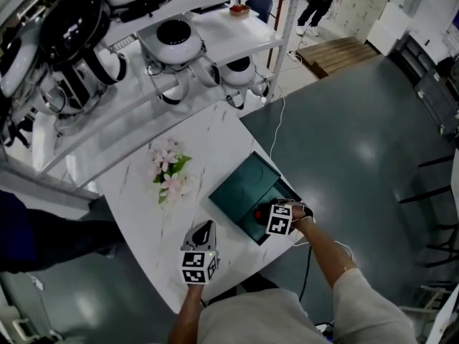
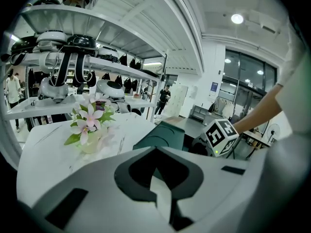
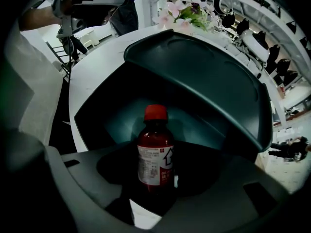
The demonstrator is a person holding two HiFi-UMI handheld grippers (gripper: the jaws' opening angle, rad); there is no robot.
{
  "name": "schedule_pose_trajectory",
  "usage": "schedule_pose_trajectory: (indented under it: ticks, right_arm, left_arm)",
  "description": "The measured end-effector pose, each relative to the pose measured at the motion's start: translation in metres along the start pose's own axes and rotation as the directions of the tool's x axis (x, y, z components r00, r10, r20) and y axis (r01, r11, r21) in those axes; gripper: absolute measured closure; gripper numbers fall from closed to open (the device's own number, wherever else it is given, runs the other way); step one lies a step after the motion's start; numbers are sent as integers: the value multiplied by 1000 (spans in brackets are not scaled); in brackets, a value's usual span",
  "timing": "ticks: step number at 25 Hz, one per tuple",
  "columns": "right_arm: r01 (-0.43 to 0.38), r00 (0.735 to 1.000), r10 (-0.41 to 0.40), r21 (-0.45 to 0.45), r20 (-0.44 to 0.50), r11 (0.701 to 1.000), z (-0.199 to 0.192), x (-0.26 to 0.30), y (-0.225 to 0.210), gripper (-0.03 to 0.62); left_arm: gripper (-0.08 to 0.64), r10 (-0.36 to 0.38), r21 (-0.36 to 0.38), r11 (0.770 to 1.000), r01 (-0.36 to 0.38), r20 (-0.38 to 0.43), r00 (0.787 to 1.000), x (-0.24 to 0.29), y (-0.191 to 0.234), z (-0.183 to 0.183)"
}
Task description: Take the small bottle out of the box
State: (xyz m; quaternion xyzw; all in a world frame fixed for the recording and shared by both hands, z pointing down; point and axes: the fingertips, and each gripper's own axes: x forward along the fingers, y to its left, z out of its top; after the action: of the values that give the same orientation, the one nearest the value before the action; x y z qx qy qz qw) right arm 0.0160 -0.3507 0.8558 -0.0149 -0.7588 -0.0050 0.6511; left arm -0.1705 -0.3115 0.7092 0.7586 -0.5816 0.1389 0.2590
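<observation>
The small brown bottle (image 3: pixel 155 152), with a red cap and a white label, stands upright inside the open dark green box (image 3: pixel 204 76). My right gripper (image 3: pixel 155 178) points straight down into the box, its jaws against the bottle's two sides. In the head view the right gripper (image 1: pixel 269 217) hangs over the box (image 1: pixel 240 192), and only the bottle's red cap (image 1: pixel 259 213) shows beside it. My left gripper (image 1: pixel 205 228) hovers over the white table to the left of the box, shut and empty. In the left gripper view the left gripper (image 2: pixel 155 149) faces the box (image 2: pixel 160 137).
A small bunch of pink flowers (image 1: pixel 168 170) stands on the white marble table (image 1: pixel 136 192), behind the left gripper. White shelves with black-and-white devices (image 1: pixel 176 38) run along the table's far side. The box sits near the table's right edge, with grey floor (image 1: pixel 358 142) beyond.
</observation>
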Motion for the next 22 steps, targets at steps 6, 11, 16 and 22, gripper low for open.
schedule_pose_trajectory:
  ticks: [6,11,16,22]
  right_arm:
    - [20,1000,-20,1,-1,1000,0,-2,0,357]
    - [89,995,-89,17,38,996,0,-14,-3,357]
    - [159,978,-170,98,122,983,3,-35,-7,357]
    - [171,924,-274,352,267,920,4,-65,-17,357]
  left_arm:
    - [541,-6,13,1000,6,5,1000,-2,-4,5]
    - [541,-5,27,1000,5,6,1000,-5,-6,9]
    - [541,-11,44,999,11,11,1000,-6,-11,12]
    - [541,-17,62,998,17,10,1000,-3,-16,13]
